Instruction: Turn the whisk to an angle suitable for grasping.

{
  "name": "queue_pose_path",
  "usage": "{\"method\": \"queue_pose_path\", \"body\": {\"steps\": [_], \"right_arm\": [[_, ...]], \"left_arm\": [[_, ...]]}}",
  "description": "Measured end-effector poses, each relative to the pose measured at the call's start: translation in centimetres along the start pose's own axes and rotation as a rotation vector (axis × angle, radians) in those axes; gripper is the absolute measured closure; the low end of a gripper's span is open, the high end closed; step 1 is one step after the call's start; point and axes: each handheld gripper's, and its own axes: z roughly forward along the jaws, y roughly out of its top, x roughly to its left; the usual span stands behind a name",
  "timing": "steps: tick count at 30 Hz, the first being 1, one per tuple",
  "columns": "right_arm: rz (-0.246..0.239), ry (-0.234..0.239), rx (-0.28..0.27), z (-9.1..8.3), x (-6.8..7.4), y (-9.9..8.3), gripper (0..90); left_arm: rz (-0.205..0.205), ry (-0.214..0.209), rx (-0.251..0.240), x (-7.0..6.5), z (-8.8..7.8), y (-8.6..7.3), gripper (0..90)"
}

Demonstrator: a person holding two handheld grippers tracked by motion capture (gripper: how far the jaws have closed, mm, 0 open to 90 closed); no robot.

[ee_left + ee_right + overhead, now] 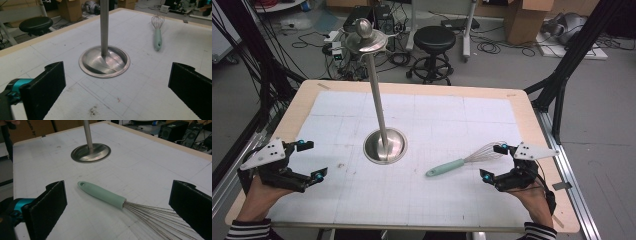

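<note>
A whisk [462,162] with a mint-green handle [102,193] and wire loops lies on the white gridded mat, right of centre. My right gripper [494,162] stands open just right of it, the wire end [155,220] lying between its wide jaws without touching the pads. A steel stand [384,145] with a round base [105,62] and a tall post rises from the mat's middle, its top carrying a dish and knob [364,37]. My left gripper [311,160] rests open at the left edge, nothing between its jaws, facing the stand's base.
The wooden table [532,120] carries the white mat [447,195]. Beyond the far edge stand a black stool [433,40], cables, boxes and black frame struts [572,55]. A metal rail [579,200] runs along the table's right side.
</note>
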Motion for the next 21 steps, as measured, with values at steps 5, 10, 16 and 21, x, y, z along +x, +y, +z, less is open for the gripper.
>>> {"method": "queue_pose_path", "body": {"steps": [5,10,16,21], "right_arm": [[0.006,-0.002,0.009,-0.3,-0.4,-0.4,0.6],[0.012,-0.024,-0.001,-1.0,-1.0,-0.6,0.6],[0.008,-0.026,0.0,-0.9,-0.7,-0.4,0.6],[0.006,-0.02,-0.001,-0.8,-0.4,-0.1,0.6]], "left_arm": [[0.001,0.002,0.009,0.1,0.3,0.0,1.7],[0.008,0.004,0.016,-0.1,0.4,0.1,1.7],[0.01,0.001,0.021,-0.2,0.4,0.0,1.7],[0.007,-0.008,0.015,-0.1,0.4,0.0,1.7]]}}
